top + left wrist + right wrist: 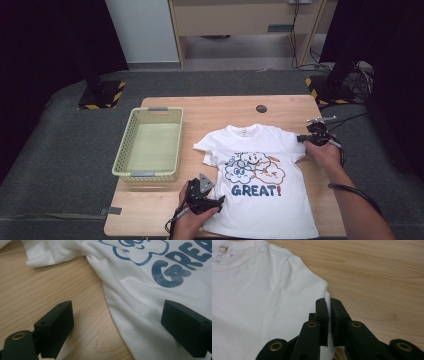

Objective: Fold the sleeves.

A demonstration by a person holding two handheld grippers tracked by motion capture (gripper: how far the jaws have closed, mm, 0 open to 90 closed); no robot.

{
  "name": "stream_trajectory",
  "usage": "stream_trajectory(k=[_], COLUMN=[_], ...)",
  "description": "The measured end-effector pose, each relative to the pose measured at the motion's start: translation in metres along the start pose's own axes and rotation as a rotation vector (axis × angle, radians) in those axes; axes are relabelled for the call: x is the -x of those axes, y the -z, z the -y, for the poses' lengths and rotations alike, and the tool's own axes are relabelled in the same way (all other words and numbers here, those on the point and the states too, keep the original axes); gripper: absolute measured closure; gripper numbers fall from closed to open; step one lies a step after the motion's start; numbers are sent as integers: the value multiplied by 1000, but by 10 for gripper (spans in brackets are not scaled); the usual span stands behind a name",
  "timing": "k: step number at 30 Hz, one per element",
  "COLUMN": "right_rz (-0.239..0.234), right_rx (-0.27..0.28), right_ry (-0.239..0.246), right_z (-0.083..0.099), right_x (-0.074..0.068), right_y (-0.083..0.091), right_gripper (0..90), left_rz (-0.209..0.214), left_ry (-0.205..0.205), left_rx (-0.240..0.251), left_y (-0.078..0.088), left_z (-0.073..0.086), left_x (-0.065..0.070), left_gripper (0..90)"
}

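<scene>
White T-shirt [260, 185] lies face up on the counter [165, 210], its hem at the near edge and its collar toward the far edge. Nearest you, your left gripper [207, 200] hovers released at the shirt's lower left side, one jaw over bare wood, the other over cloth. Farther back, toward the right edge, your right gripper [306, 138] is clenched on the sleeve's edge. Pale green basket [125, 165] sits toward the left edge.

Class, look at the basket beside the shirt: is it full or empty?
Empty. The high view shows the basket with its bare floor visible and nothing inside; the shirt lies spread on the table beside it.
</scene>
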State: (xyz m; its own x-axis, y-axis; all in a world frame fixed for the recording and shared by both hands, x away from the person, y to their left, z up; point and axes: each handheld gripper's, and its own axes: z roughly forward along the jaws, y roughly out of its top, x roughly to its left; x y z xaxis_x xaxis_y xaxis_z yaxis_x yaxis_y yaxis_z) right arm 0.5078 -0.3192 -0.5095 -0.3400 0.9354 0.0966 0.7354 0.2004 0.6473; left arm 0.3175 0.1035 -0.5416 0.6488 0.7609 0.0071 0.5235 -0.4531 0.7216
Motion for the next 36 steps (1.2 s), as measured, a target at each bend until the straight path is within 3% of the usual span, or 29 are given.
stream_trajectory(k=[4, 8, 13, 17, 25, 30, 36], right_rz=[-7, 28, 56, 74, 118, 130, 96], right_rx=[-2, -14, -61, -99, -179, -200, -140], right_ry=[43, 128, 217, 259, 226, 243, 258], right_z=[-8, -17, -28, -34, -42, -44, -47], right_x=[-12, -31, -64, -93, -124, -132, -132], right_y=[13, 24, 28, 22, -3, -15, -15], right_gripper=[861, 864, 866, 865, 856, 839, 641], left_rz=[0, -1, -2, -5, -4, -3, -2], left_ry=[0, 1, 1, 9, 4, 3, 3], left_rx=[-1, -1, -3, 2, -5, -4, -4], left_y=[0, 0, 0, -1, 1, 1, 0], left_z=[-1, -1, -1, -1, 0, 0, 0], left_x=[0, 0, 0, 1, 0, 0, -1], left_gripper=[110, 109, 110, 111, 113, 113, 112])
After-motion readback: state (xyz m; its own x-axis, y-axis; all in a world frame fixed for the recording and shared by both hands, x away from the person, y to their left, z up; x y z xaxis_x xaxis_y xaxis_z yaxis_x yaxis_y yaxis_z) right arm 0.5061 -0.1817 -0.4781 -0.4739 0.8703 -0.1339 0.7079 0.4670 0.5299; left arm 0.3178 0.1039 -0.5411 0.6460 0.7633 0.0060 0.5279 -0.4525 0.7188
